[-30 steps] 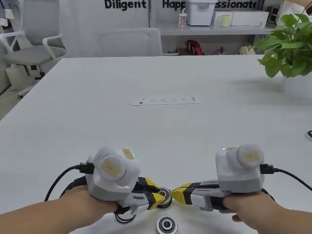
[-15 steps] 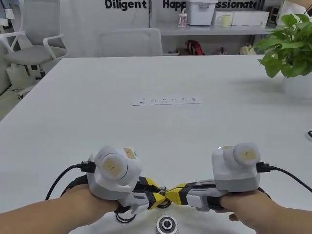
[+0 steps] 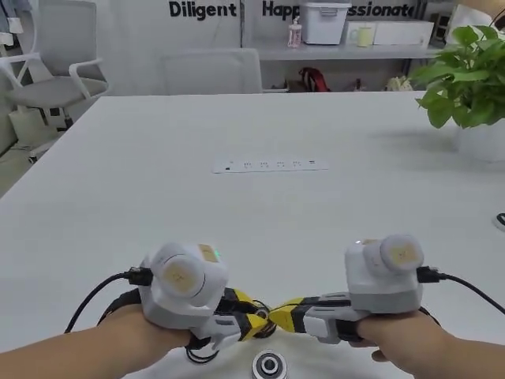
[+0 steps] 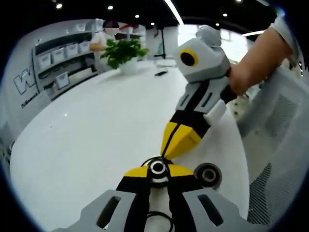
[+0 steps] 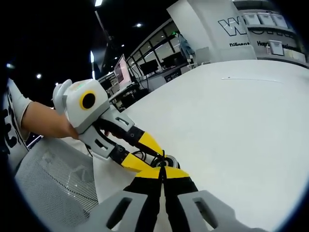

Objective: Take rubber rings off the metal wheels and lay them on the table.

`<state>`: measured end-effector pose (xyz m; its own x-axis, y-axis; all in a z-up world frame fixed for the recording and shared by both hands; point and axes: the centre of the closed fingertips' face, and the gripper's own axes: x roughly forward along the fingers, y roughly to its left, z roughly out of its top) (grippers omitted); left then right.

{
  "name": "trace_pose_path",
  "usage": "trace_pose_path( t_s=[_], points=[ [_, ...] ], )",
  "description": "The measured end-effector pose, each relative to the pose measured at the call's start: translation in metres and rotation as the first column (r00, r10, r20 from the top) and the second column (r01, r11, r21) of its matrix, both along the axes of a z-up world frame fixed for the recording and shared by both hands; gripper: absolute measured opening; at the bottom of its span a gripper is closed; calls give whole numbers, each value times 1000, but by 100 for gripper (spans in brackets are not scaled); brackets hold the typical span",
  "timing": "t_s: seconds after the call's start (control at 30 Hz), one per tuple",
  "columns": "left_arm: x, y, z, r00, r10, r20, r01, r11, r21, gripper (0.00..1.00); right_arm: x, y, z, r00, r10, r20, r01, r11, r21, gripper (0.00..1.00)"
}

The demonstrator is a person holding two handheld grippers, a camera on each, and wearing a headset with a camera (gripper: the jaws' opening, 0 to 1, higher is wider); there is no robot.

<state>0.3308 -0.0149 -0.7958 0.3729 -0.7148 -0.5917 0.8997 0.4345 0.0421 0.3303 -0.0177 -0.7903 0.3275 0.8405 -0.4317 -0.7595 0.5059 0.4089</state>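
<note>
- head view: the left gripper (image 3: 254, 321) pinches a metal wheel (image 3: 265, 330) just above the bench (image 3: 252, 221). the right gripper (image 3: 278, 316) meets that wheel from the opposite side. a second wheel (image 3: 270, 365) lies just nearer the person, and a power strip (image 3: 270, 164) well beyond.
- left gripper view: the right gripper's jaws are pressed together at the held wheel's rim. i cannot tell whether the rubber ring (image 4: 158, 160) is caught.
- right gripper view: tips touch the wheel. a shallow bite could slip off the rubber, or a hard tug could twist the wheel loose.

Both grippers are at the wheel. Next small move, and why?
Likely pull the right gripper back from the left gripper to peel the rubber ring off: the left is shut on the metal wheel, and the right's shut tips touch the wheel's rim, where the ring sits.
</note>
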Motion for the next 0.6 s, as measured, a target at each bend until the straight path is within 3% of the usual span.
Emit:
trace_pose_path(
  t_s=[0.1,0.17,0.33,0.6],
  points=[
    [0,0,1,1000,-19,18,19,1000,17,15,0,-1,0,1000,-5,-8,5,1000,6,0],
    [-3,-1,3,999,-36,0,36,999,0,19,1,-1,0,1000,-7,-10,7,1000,8,0],
    [-10,3,3,998,-66,6,66,998,8,24,2,-2,2,1000,-13,-17,13,1000,21,0],
    [-17,10,20,996,-86,11,87,994,-68,27,3,-2,4,999,-21,-25,22,999,36,0]
  ],
)
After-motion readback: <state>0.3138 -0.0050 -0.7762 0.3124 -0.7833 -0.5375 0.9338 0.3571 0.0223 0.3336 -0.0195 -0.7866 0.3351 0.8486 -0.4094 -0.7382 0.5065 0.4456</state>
